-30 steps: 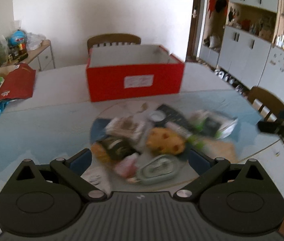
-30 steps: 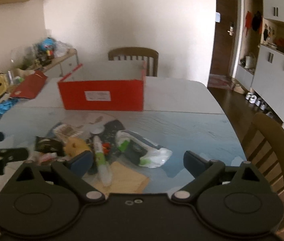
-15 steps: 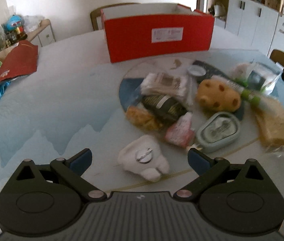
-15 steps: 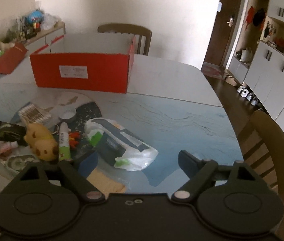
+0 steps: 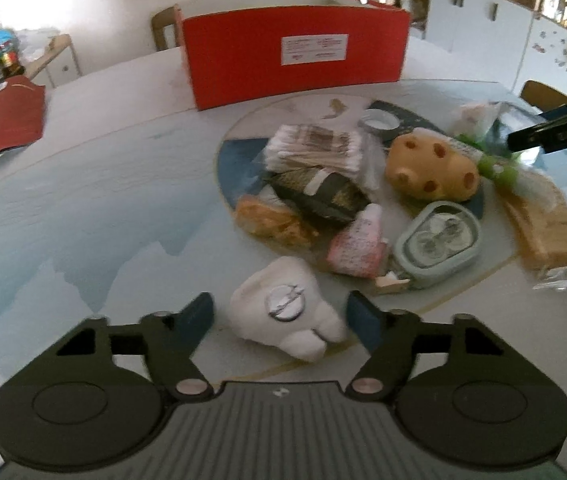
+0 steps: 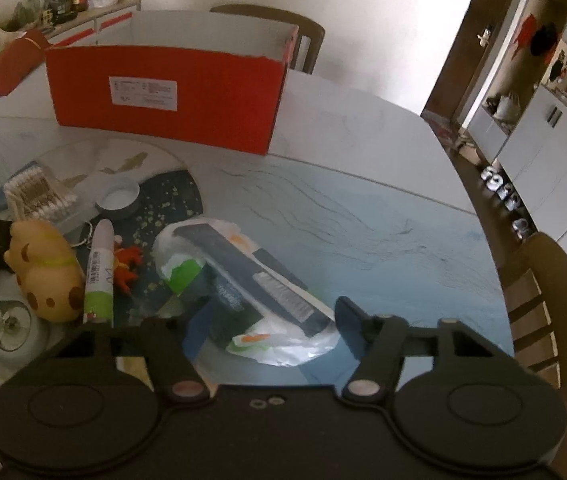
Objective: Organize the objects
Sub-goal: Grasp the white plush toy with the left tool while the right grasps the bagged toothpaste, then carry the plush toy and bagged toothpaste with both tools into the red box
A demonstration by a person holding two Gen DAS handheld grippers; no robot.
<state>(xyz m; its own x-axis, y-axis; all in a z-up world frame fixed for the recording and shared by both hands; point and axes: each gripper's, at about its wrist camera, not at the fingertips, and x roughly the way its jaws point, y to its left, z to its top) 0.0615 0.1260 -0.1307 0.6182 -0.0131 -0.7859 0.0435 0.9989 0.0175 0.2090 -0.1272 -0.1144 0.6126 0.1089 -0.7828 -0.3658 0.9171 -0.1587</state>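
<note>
In the left wrist view, a red folder (image 5: 3, 120) lies at the far left edge of the desk (image 5: 83, 216). Low in the frame the left claw (image 5: 279, 312) stands with its fingers apart, on either side of a white tooth-shaped plush (image 5: 287, 320) and not pressing it. Above, at the top centre, sits the red box (image 5: 295, 56), open-topped; its inside cannot be seen from here. Between plush and box lies the heap: a pack of cotton swabs (image 5: 315, 152), a dark packet (image 5: 319, 192), an orange snack bag (image 5: 275, 220), a pink pouch (image 5: 357, 244), a grey-green case (image 5: 437, 238) with a clear lid showing round shapes inside, a yellow spotted toy (image 5: 431, 164), and a brown packet (image 5: 543, 224) at the right.

In the right wrist view, the same box (image 6: 171, 88) stands at the upper left, only its white inner walls showing. Below it a small round lid (image 6: 117, 198) and a green-and-white tube (image 6: 99, 268) lie left of centre. The right claw (image 6: 267, 320), fingers apart, straddles a plastic bag (image 6: 243, 280) holding dark and green packages.
</note>
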